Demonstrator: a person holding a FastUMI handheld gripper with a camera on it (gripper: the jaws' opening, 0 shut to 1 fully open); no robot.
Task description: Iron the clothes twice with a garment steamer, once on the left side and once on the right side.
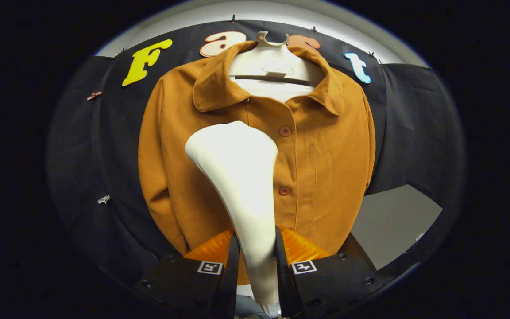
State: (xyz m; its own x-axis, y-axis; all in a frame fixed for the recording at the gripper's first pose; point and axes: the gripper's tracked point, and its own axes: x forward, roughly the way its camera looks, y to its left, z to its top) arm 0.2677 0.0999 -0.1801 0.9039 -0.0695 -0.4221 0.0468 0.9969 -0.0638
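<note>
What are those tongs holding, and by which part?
The tongs grip a white garment steamer by its narrow handle, both fingers pressing its sides; its wide head points at the orange shirt.

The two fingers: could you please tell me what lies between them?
In the gripper view, the steamer's white handle lies between the fingers, both pressing on it; its head reaches ahead to the shirt.
</note>
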